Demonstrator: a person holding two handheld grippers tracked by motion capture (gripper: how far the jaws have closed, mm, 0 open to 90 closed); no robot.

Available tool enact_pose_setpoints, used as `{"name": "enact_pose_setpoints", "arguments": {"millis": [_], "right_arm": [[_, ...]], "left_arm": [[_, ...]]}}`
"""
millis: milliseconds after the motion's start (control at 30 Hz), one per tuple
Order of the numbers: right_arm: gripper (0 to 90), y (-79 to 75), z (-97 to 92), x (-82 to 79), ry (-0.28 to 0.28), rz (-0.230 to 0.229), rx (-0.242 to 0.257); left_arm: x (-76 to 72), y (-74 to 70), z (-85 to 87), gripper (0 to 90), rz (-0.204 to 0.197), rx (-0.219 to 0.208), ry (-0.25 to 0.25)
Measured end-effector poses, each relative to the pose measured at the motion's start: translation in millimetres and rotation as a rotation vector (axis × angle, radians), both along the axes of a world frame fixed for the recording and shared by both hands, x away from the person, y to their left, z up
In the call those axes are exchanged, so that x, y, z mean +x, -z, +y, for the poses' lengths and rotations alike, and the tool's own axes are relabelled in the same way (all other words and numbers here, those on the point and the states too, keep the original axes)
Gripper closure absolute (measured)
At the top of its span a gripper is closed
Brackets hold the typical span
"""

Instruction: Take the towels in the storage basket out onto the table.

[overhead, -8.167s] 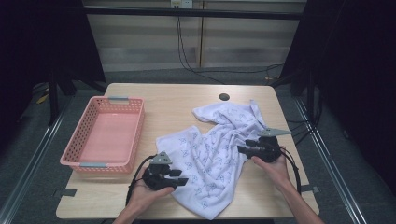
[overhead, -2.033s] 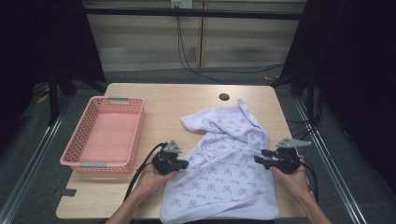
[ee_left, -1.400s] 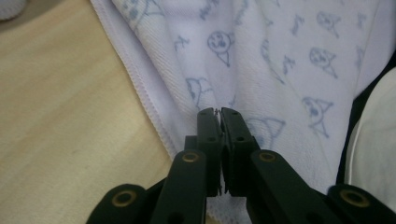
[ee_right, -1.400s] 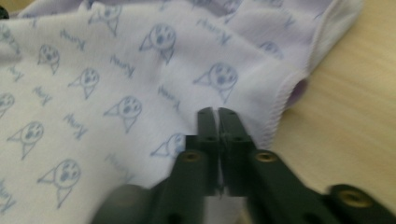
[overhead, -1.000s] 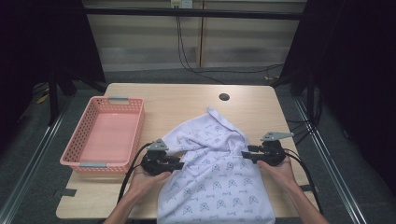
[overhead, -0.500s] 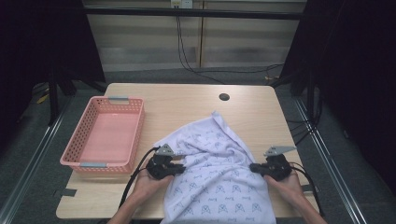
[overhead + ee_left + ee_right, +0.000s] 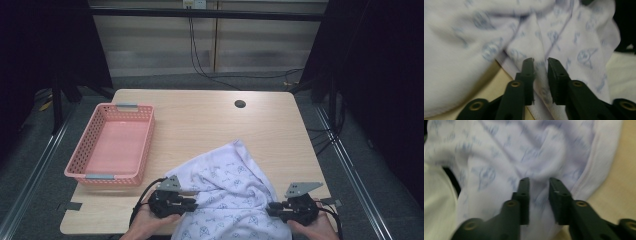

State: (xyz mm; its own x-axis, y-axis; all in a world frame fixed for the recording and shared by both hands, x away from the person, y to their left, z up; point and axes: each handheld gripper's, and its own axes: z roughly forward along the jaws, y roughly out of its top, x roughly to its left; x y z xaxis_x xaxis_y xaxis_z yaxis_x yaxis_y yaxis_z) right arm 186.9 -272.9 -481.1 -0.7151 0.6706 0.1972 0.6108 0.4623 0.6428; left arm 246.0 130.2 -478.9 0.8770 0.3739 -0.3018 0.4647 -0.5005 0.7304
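Left gripper at the near edge of the table, jaws pointing toward the right one. Jaws stand a narrow gap apart and have just been opening. In the left gripper view a fold of the white garment runs between them; whether the pads press on it cannot be told from the frames.

Right gripper level with it, well apart, jaws pointing back toward the left one. Its jaws also stand slightly apart, a little wider, and have just been opening. In the right gripper view the cloth bunches up between and just ahead of the tips; grip not clear, picture blurred.

Garment, white with a small blue print, lies between the two grippers, rumpled, spreading away from them to a point near the middle of the table.

Beyond the left gripper and off to its outer side, a pink basket, well apart from the cloth.
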Motion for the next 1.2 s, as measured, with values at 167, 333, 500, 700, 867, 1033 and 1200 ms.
{"name": "enact_pose_setpoints", "arguments": {"millis": [167, 333, 500, 700, 867, 1033, 1200], "right_arm": [[59.8, -10.9, 0.7, 31.5, 0.096, -0.105, 0.076], [53.7, -1.0, 7.0, 64.9, 0.128, -0.128, 0.02], [51.5, 13.0, 15.2, 84.7, 0.144, -0.116, -0.039], [49.9, 16.4, 15.5, 95.5, 0.176, -0.121, -0.046], [77.7, 15.3, 10.9, 87.4, 0.156, -0.091, -0.053], [83.1, 13.7, 1.0, 67.9, 0.145, -0.07, -0.048], [82.7, 9.3, -13.0, 27.2, 0.125, -0.012, -0.046]], "left_arm": [[32.4, -3.4, -5.2, 58.8, -0.041, -0.055, -0.164], [52.7, 7.1, -31.8, 55.1, -0.03, -0.005, -0.145], [55.4, 16.5, -47.6, 84.8, -0.033, 0.067, -0.108], [51.1, 14.7, -55.2, 87.4, -0.031, 0.048, -0.05], [47.3, 17.8, -57.2, 86.6, -0.026, 0.044, -0.051], [42.9, 18.5, -56.3, 74.5, -0.025, 0.042, -0.061], [28.9, 17.4, -65.2, 78.9, -0.013, 0.063, 0.031]]}}
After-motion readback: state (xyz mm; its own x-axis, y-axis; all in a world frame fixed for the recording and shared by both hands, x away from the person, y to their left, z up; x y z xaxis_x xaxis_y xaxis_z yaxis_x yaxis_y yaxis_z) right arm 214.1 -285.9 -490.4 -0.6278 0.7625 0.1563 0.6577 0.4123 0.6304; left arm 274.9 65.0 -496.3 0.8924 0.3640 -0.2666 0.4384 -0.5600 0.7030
